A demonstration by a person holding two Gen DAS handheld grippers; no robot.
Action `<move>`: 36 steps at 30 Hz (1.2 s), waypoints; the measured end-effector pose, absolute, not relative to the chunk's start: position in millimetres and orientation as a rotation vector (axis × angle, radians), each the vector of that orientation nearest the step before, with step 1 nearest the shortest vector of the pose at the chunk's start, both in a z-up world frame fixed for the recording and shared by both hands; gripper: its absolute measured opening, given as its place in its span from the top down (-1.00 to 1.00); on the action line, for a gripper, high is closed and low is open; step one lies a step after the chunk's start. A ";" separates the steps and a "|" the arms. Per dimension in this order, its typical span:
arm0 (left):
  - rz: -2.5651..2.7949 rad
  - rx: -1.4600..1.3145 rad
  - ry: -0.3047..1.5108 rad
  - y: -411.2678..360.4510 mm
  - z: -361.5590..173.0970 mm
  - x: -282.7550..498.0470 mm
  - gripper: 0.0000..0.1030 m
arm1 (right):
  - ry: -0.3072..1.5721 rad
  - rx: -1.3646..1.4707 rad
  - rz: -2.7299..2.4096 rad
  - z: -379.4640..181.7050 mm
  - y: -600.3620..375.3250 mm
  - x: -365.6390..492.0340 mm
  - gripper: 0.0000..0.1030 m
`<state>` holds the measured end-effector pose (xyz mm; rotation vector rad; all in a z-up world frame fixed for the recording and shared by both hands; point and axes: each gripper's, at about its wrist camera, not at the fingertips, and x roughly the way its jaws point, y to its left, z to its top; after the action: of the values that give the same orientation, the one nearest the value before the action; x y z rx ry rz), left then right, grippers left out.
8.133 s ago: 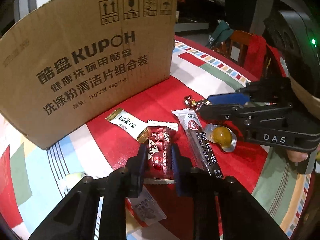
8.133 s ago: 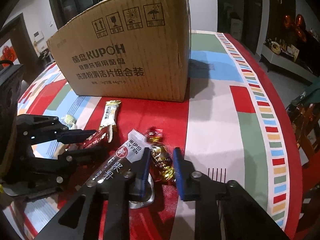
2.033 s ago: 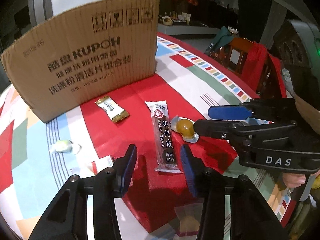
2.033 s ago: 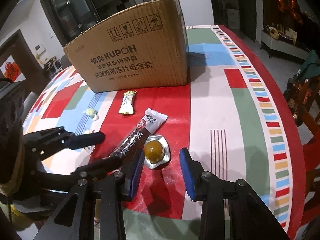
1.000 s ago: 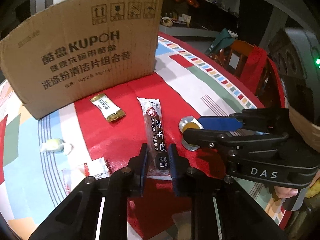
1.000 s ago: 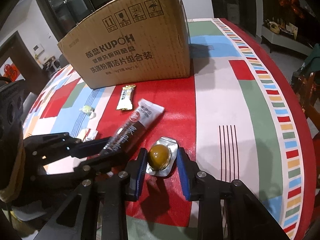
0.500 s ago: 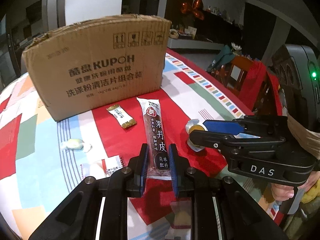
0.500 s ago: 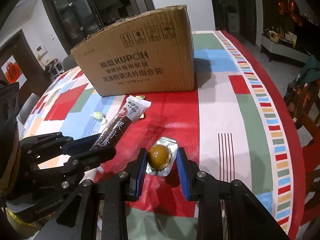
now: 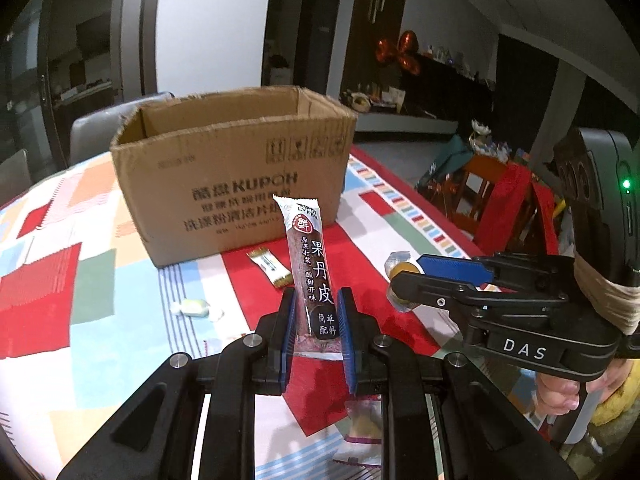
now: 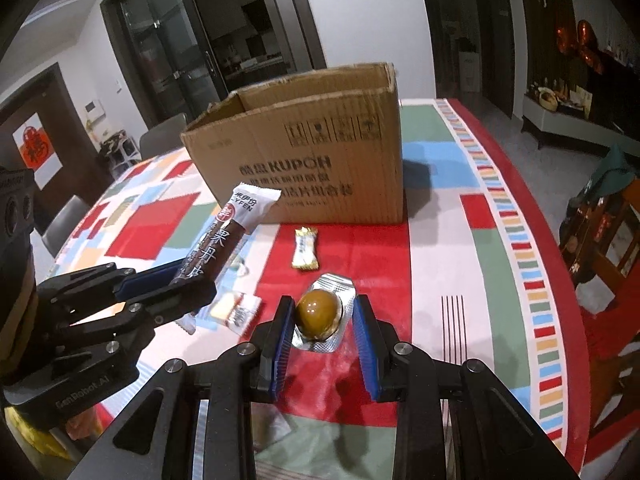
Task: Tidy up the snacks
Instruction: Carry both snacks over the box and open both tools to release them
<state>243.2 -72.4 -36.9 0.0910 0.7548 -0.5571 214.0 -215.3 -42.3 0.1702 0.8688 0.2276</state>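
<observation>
My left gripper (image 9: 316,328) is shut on a long dark-brown fruit-leather stick (image 9: 310,264) and holds it upright above the table; it also shows in the right wrist view (image 10: 224,240). My right gripper (image 10: 322,322) is shut on a foil-backed packet with a brown egg-shaped snack (image 10: 320,312), lifted off the cloth; it also shows in the left wrist view (image 9: 400,270). The open cardboard box (image 9: 232,172) stands behind, its top open (image 10: 316,88).
On the patchwork tablecloth (image 10: 492,240) lie a small gold-white candy bar (image 10: 306,250), a pale green wrapped sweet (image 9: 194,308) and a flat sachet (image 10: 234,308). Another packet (image 9: 360,436) lies under my left gripper. Chairs stand at the right table edge (image 9: 504,200).
Both grippers have risen with their snacks, so the box's open top now shows. The fruit-leather stick is tipped more upright. One second ago both snacks were still low at the cloth.
</observation>
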 end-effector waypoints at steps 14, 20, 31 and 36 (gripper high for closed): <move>-0.485 0.049 0.654 -51.5 15.5 239.8 0.60 | 0.729 0.181 0.244 12.9 -205.4 222.5 0.40; -0.465 0.053 0.603 -44.0 37.0 244.7 0.60 | 0.675 0.182 0.256 35.8 -199.5 232.9 0.40; -0.435 0.051 0.566 -34.7 57.7 272.6 0.60 | 0.615 0.171 0.261 64.0 -189.3 259.8 0.40; -0.425 0.045 0.570 -32.5 61.6 290.7 0.60 | 0.606 0.162 0.256 71.2 -188.1 277.3 0.40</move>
<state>290.7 -32.5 61.6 0.0455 0.5697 -0.4252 277.3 -188.1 71.2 0.1621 0.6064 0.2564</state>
